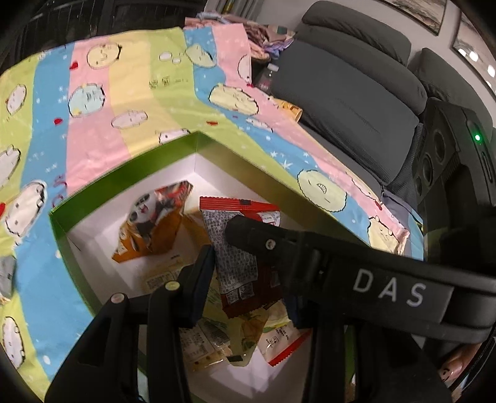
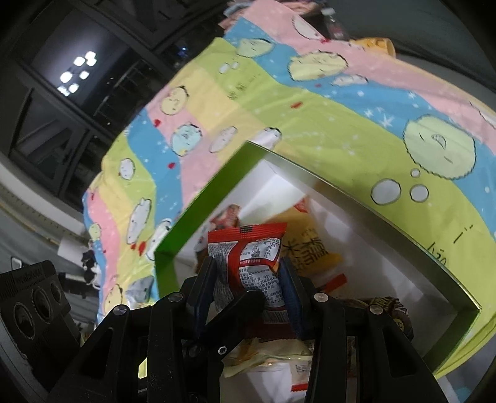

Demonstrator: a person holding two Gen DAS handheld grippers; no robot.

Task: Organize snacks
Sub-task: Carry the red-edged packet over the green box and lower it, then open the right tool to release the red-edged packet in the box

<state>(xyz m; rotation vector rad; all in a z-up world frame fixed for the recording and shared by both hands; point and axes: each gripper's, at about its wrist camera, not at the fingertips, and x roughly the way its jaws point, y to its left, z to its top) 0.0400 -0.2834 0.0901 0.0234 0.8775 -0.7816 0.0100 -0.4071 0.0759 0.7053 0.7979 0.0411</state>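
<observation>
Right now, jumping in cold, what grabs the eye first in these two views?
The red snack packet stands out first, clamped in the right gripper just above the green box. Below it the box's white inside holds a jumble of packets, including an orange panda-print packet toward its far corner. The box sits on a pastel striped cartoon cloth, with a grey sofa beyond.

A home living room: a dark grey sofa (image 1: 350,93) with plump cushions runs along the right edge of a table under a pastel cartoon cloth (image 1: 124,102), framed pictures (image 1: 421,12) hang on the wall, and dark windows (image 2: 62,77) stand beyond.
</observation>
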